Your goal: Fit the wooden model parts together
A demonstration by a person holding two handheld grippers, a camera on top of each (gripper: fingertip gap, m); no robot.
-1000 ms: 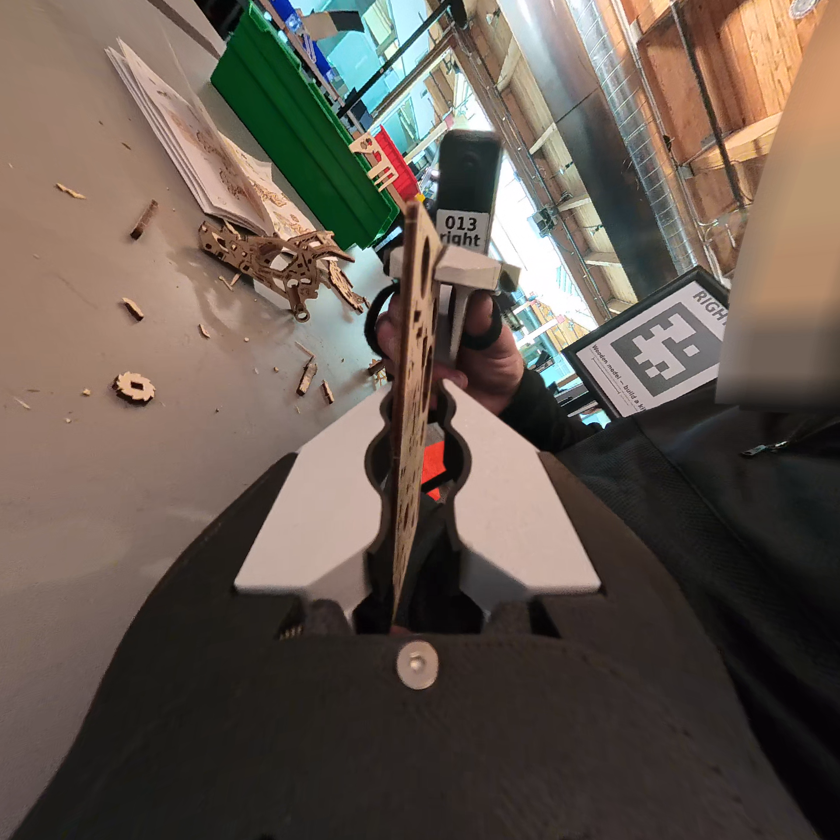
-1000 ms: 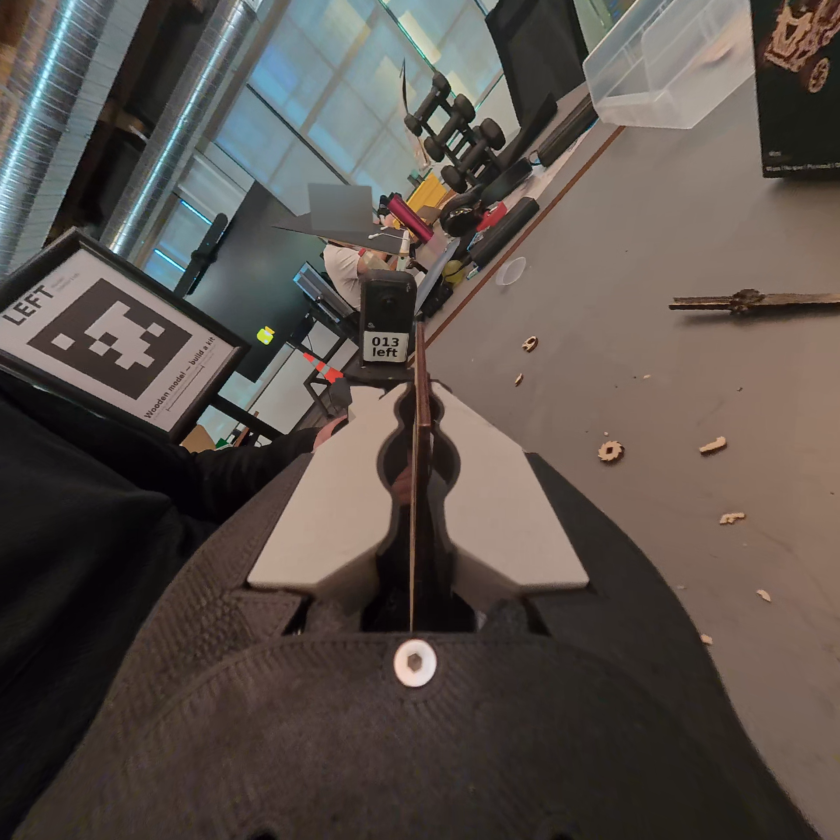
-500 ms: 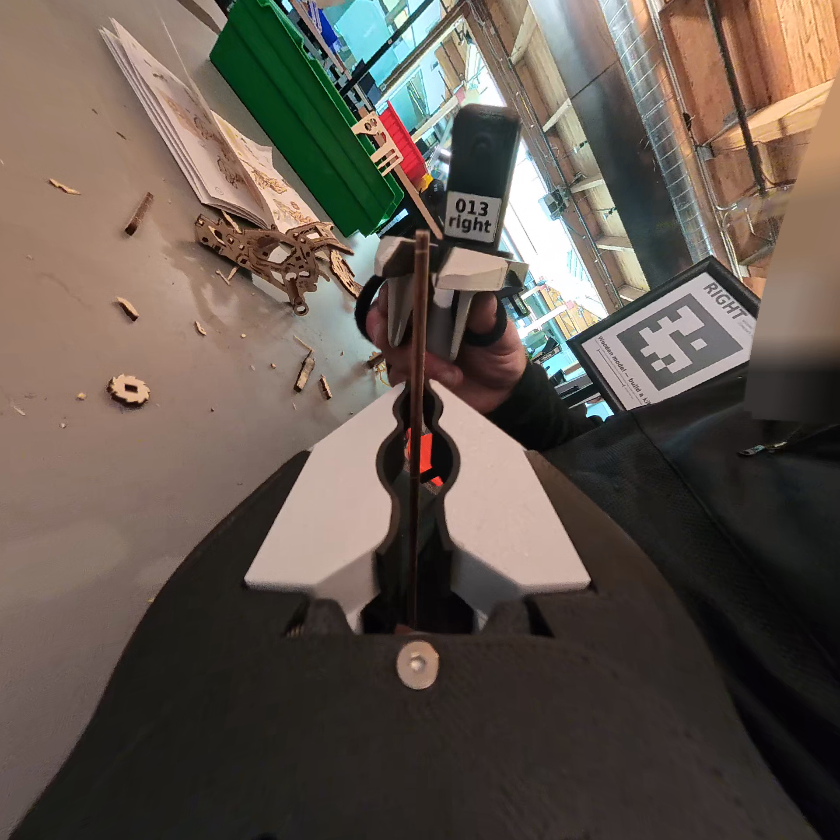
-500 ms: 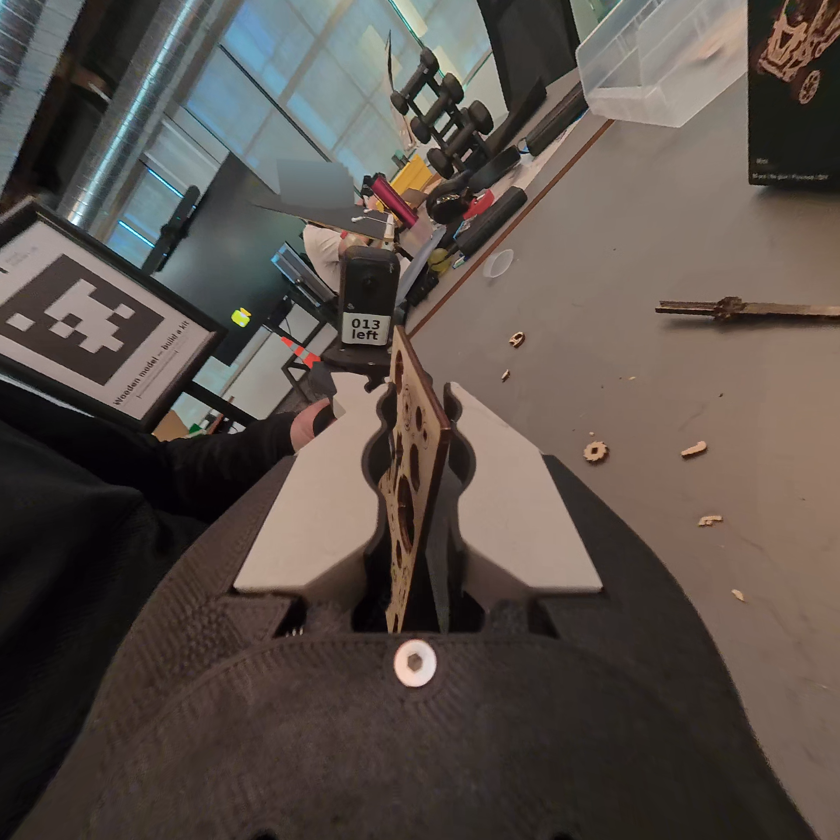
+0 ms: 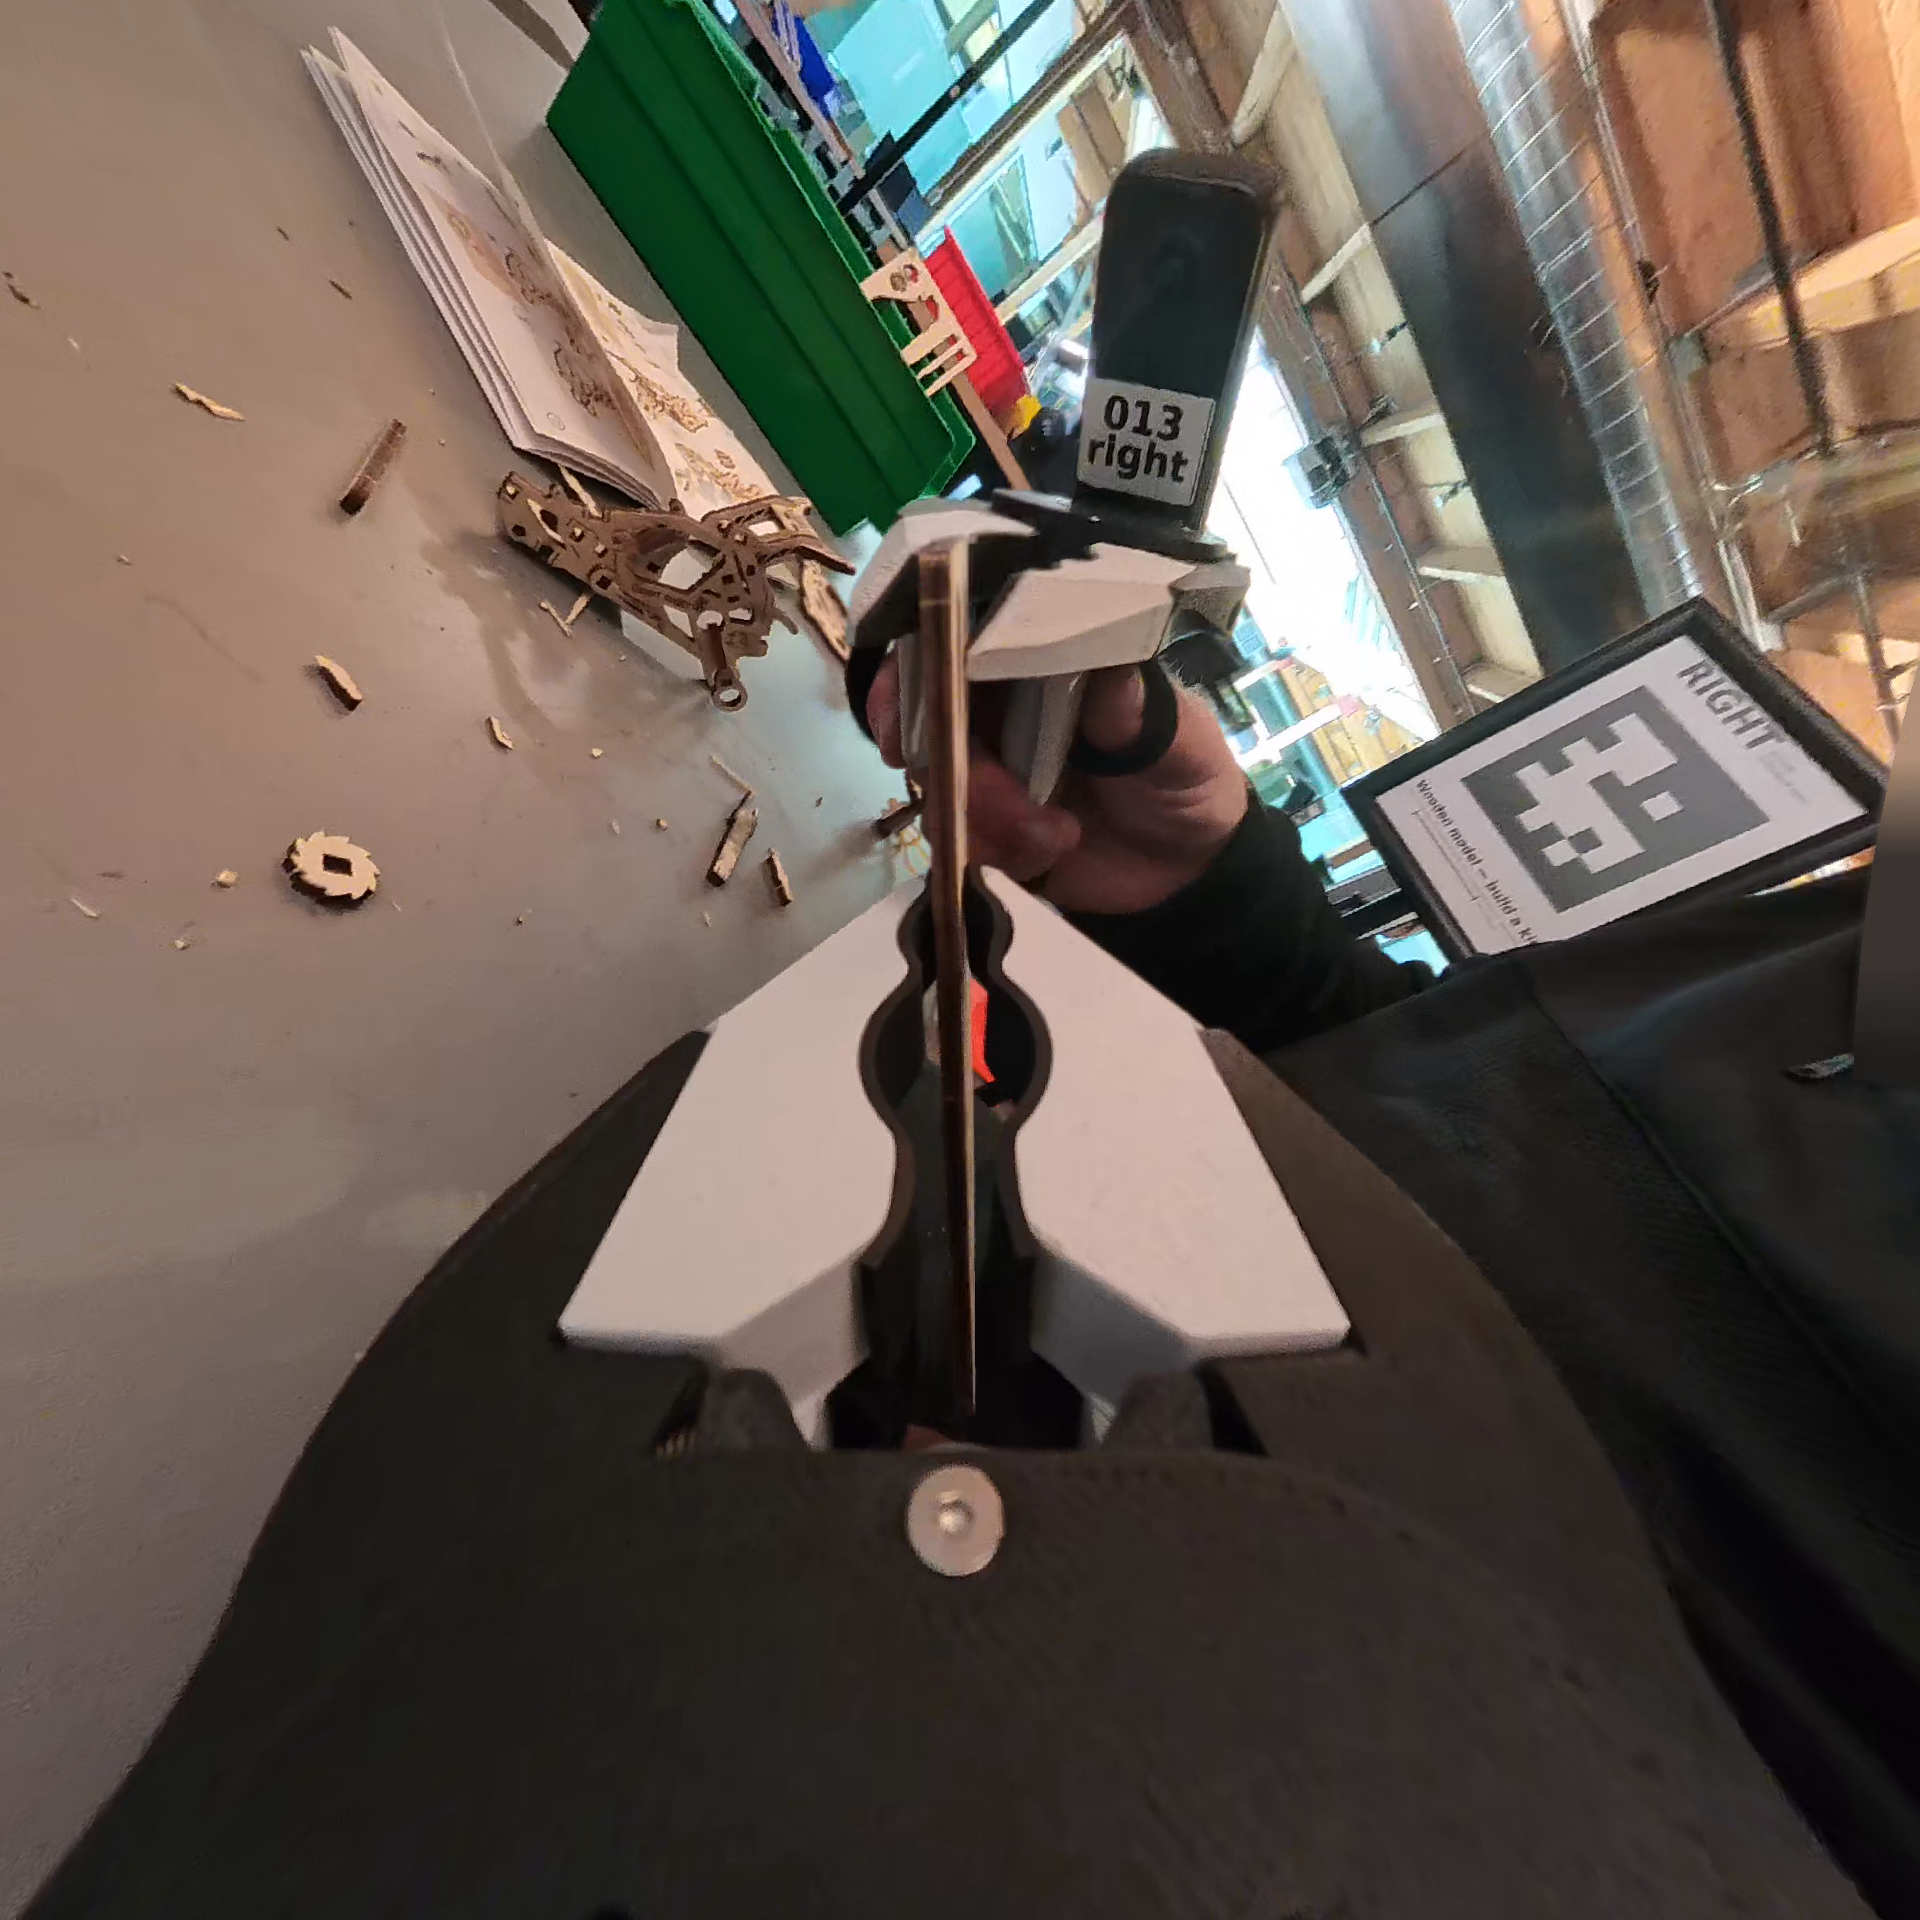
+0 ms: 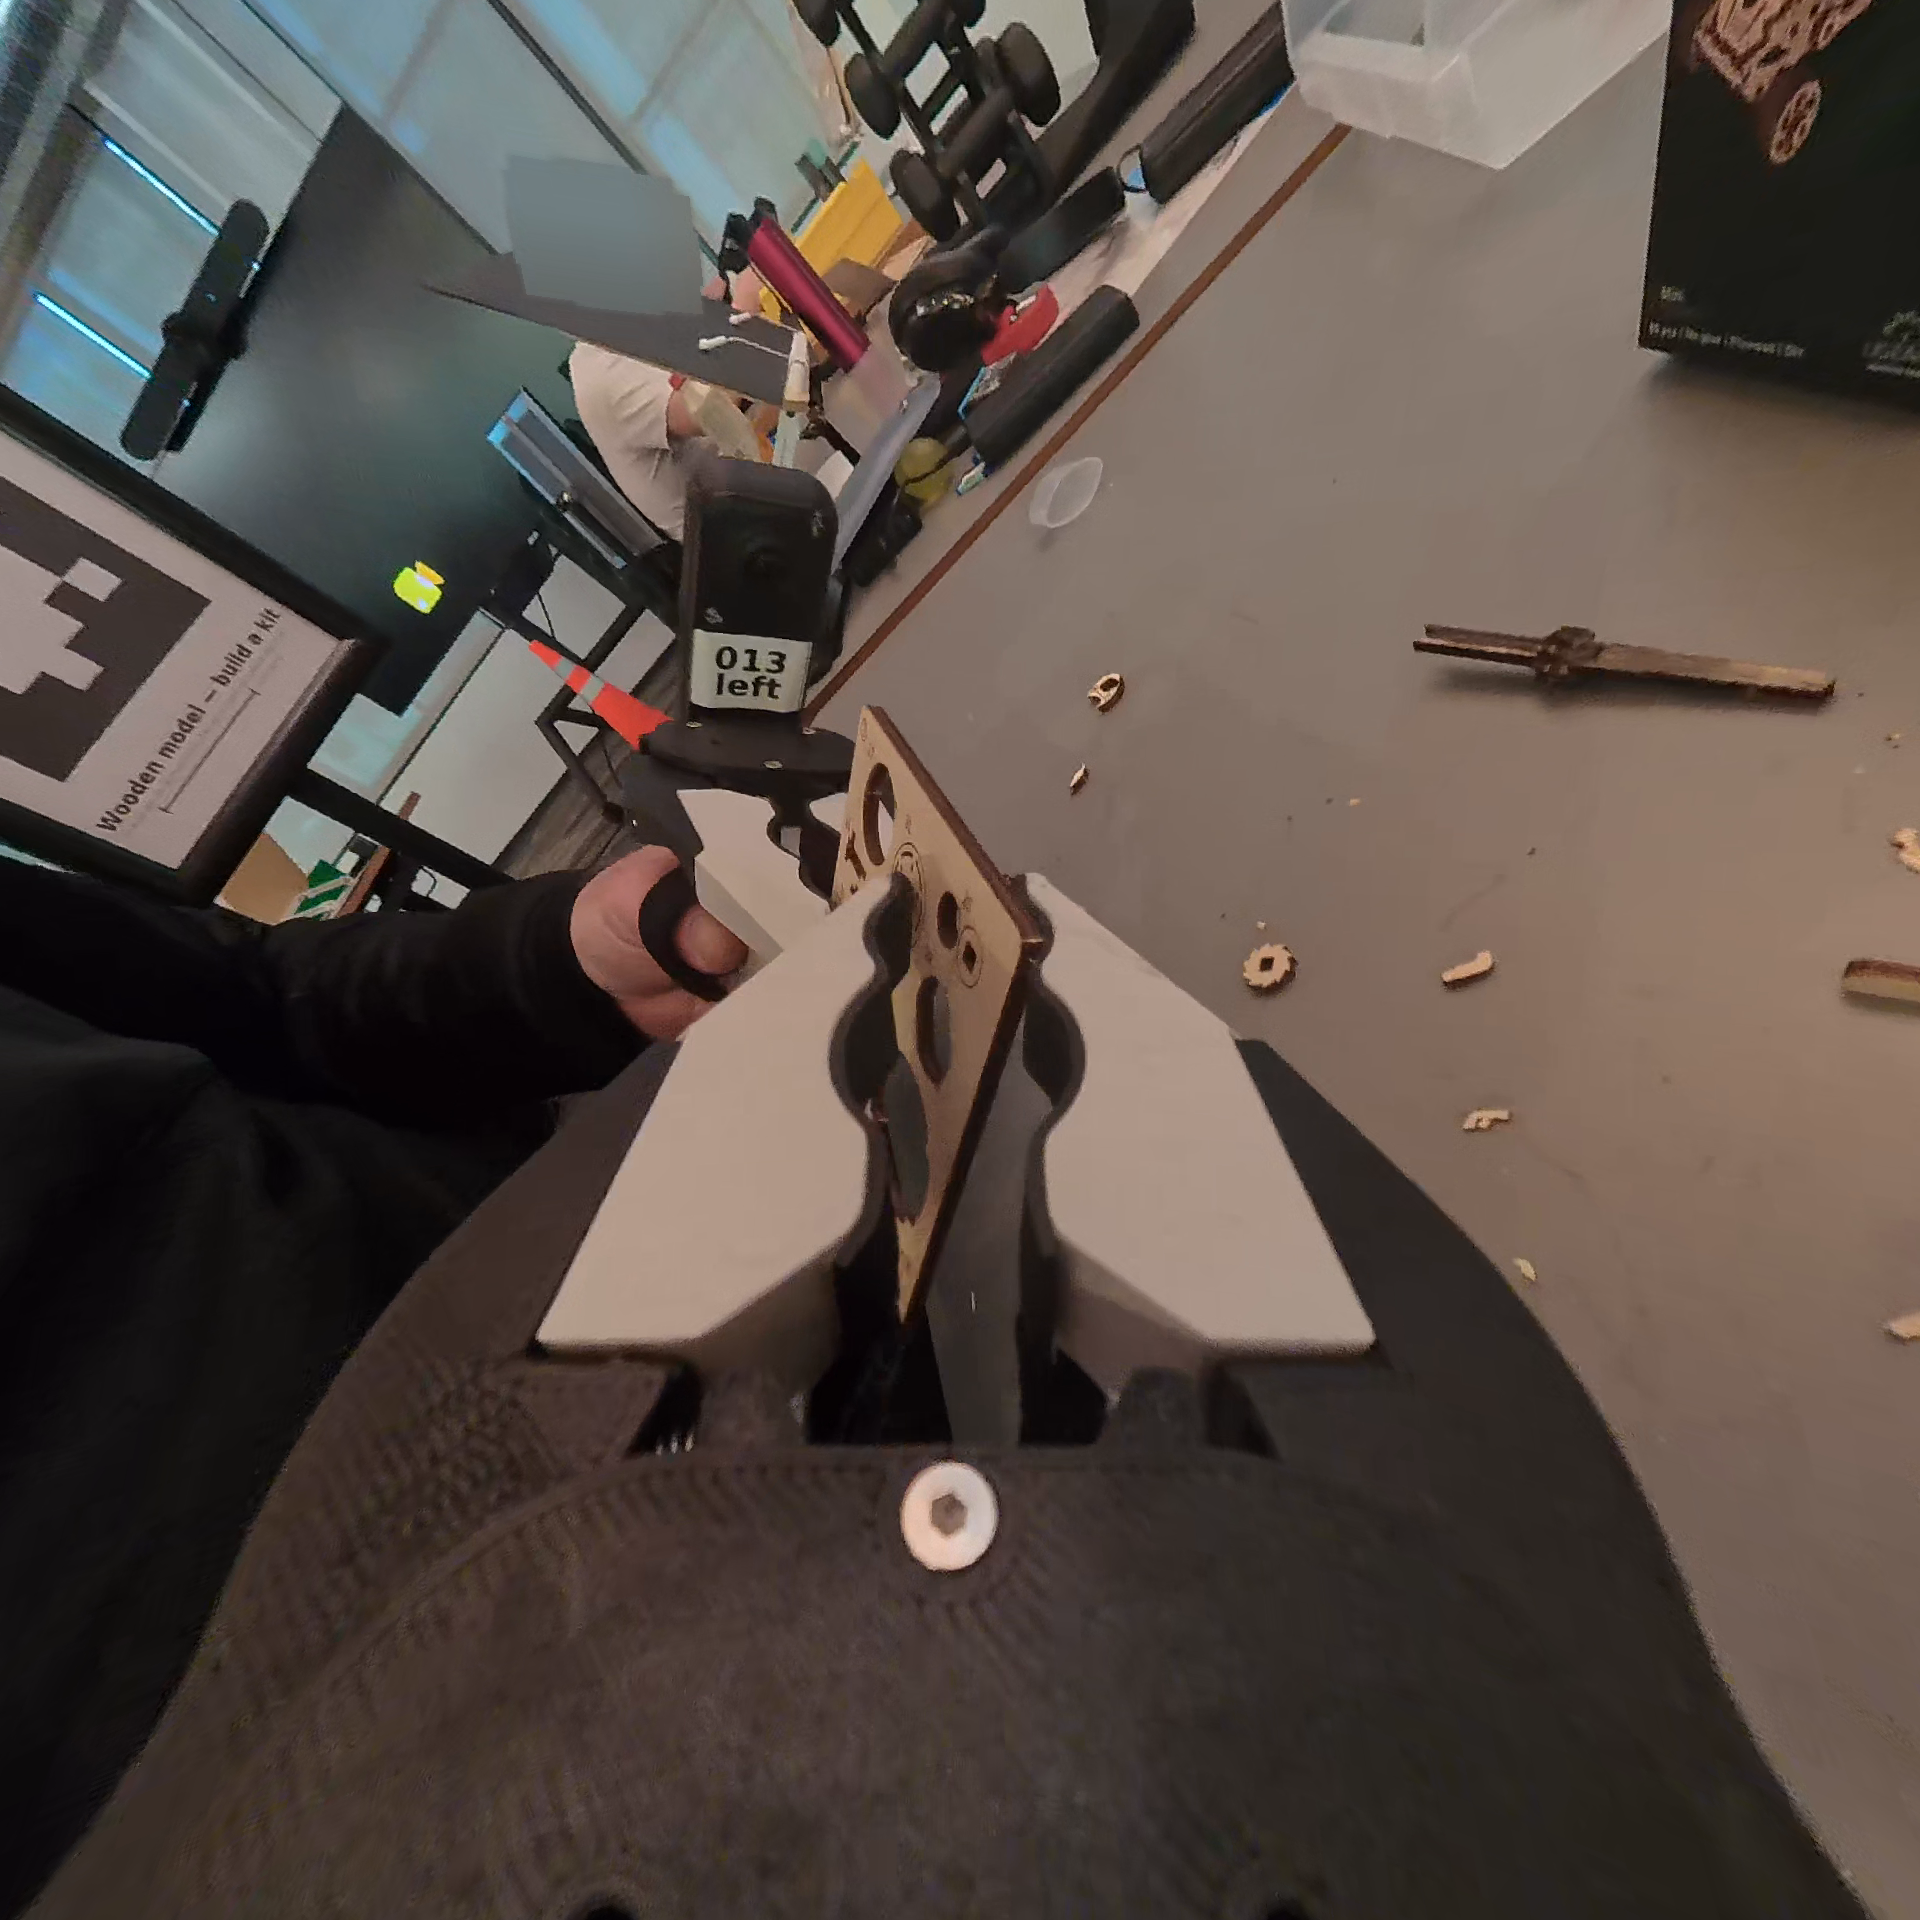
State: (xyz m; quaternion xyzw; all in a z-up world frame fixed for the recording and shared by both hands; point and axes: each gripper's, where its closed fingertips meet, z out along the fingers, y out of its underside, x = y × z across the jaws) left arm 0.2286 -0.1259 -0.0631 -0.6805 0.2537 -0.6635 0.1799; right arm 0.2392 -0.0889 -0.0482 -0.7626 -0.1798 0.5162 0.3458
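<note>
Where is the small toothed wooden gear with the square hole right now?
In the left wrist view the small toothed wooden gear lies flat on the grey table, left of the left gripper, below the wooden model frame.

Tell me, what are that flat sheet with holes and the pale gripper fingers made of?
The flat sheet looks like thin unfinished plywood: pale tan face, dark edges that suggest laser cutting, neat cut-out holes. The right gripper fingers look like matte light-grey plastic, smooth and angular, possibly printed; I can't be sure.

Left tongs (image 5: 951, 1049) and right tongs (image 6: 951, 1049) facing each other, both clamped, raised off the surface
</note>
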